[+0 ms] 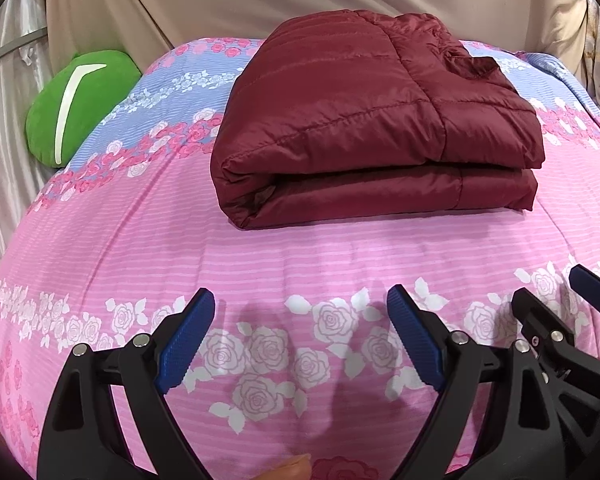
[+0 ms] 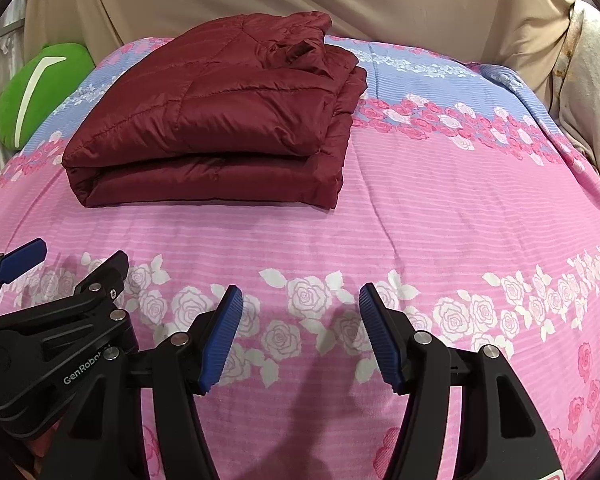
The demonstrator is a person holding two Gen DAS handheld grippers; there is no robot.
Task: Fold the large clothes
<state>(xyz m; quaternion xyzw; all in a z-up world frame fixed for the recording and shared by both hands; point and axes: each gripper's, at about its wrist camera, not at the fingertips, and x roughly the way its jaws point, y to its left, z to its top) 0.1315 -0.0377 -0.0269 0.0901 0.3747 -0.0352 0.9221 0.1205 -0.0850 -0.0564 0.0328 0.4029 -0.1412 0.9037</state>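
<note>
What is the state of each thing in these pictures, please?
maroon padded jacket: folded into a flat bundle, lying on the bedspread.
green cushion: at the bed's far left edge.
left gripper: open, empty, above the bedspread.
right gripper: open, empty.
floral bedspread: spread flat.

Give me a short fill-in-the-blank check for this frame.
1. The jacket on the bedspread is ____ in colour.
2. The cushion beside the bedspread is ____.
3. The left gripper and the right gripper hold ____.
4. The jacket lies ____, not spread out.

Missing words: maroon; green; nothing; folded
</note>
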